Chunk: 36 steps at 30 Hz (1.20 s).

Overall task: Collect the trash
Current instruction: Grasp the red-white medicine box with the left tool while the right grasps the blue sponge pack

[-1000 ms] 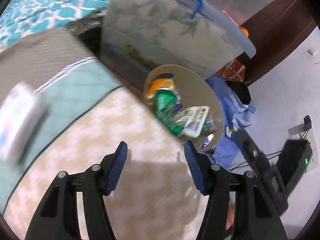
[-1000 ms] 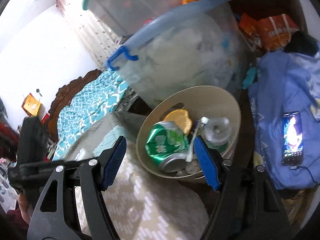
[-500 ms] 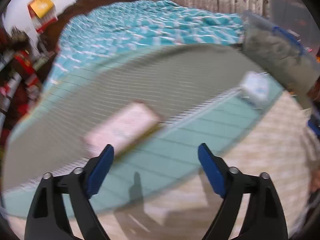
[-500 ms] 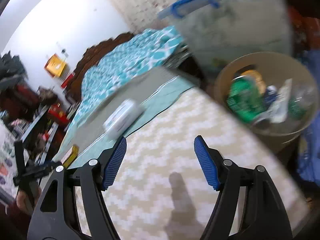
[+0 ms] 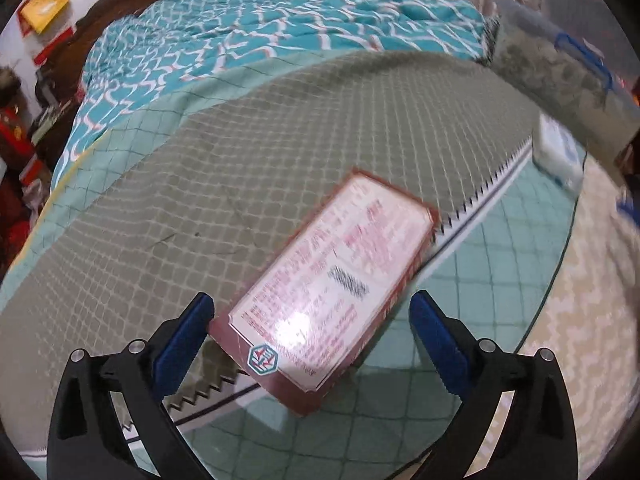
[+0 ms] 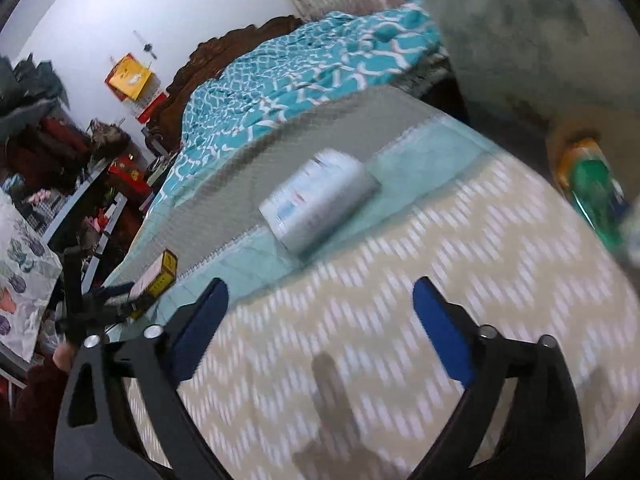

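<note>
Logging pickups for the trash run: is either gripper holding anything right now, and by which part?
Nothing is held. The left gripper stands open around the near end of the flat box; the right gripper is open and empty.

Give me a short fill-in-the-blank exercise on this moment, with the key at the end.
1. The left gripper has its jaws open around a flat ____ lying on the bed.
2. The pads of the right gripper are coloured ____.
3. The white packet ahead of the right gripper lies on the ____.
4. At the right edge of the right wrist view, a ____ can shows.

Missing words: box; blue; bed; green
</note>
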Tool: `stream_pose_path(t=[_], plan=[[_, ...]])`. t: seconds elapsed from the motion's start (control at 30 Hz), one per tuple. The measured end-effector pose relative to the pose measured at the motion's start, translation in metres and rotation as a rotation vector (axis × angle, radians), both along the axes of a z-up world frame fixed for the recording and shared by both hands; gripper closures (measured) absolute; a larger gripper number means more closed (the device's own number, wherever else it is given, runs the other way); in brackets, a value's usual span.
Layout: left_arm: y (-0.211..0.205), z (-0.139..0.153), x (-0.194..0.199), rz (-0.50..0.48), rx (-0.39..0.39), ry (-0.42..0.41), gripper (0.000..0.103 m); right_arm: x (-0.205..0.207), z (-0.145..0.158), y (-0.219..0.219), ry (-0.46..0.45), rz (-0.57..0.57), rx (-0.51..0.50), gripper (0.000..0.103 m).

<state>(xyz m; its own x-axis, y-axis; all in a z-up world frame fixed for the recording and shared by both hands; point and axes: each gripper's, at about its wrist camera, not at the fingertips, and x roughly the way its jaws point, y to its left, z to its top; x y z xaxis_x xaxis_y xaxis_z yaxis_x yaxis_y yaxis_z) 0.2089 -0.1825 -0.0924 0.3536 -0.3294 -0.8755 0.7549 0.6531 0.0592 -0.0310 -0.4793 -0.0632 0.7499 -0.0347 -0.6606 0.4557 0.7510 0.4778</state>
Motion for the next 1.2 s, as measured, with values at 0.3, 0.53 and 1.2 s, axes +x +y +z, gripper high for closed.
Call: stream_pose_path(t=[0.3, 0.53, 1.2], plan=[[-0.003, 0.004, -0.024, 0.097, -0.052, 0.037, 0.035, 0.118, -0.022, -0.005, 0.188, 0.004, -0.118, 0.018], [-0.016, 0.006, -0.113, 0.011, -0.07, 0.021, 0.035, 0.08, -0.018, 0.063, 0.144, 0.329, -0.107, 0.069], [0.043, 0.015, -0.165, 0.234, -0.172, 0.096, 0.036, 0.133, 0.001, 0.086, 0.126, 0.366, -0.213, 0.013]])
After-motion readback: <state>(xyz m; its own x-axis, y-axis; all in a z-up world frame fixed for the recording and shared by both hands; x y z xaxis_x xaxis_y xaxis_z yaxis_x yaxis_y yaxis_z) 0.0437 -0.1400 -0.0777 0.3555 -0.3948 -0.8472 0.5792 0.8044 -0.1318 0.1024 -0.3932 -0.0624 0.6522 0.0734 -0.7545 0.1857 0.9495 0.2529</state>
